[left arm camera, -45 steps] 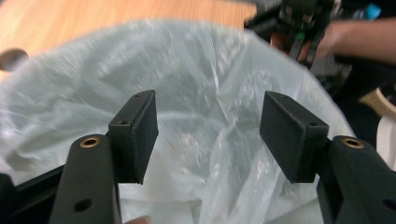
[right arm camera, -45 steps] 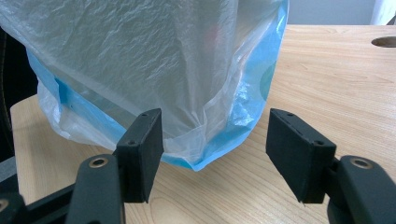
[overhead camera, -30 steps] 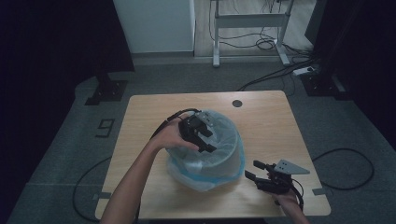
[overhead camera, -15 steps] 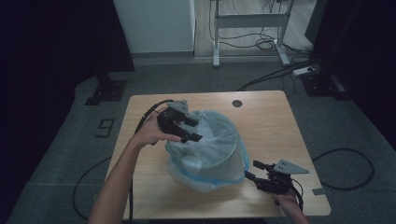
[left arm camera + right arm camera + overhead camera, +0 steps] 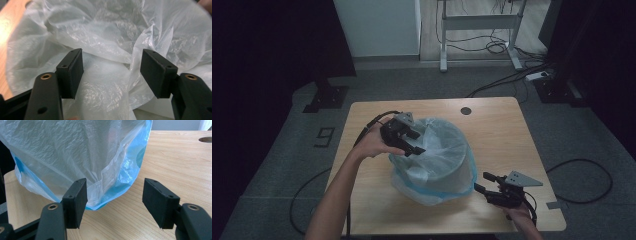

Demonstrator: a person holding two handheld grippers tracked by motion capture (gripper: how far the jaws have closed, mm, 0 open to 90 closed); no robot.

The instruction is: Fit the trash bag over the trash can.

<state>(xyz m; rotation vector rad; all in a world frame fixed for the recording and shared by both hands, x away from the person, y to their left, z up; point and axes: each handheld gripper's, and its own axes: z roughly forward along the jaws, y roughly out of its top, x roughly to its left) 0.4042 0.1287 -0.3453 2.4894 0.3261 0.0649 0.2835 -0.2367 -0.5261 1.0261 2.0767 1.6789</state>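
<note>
My left gripper (image 5: pixel 409 141) hovers jaws wide, empty, over the bag-lined bin (image 5: pixel 434 160) mid-tabletop (image 5: pixel 502 130); right gripper (image 5: pixel 488 190) gapes empty beside its hem; I judge fitting the liner underway; next, pinch plastic.

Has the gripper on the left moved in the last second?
Yes. The left gripper has drawn back from over the plastic bag toward the table's left edge.

The high view was dim, its left and right sides almost black. The gripper views were brighter; glare shone on the crinkled translucent plastic bag (image 5: pixel 105 37), and the near black jaws looked slightly soft.
</note>
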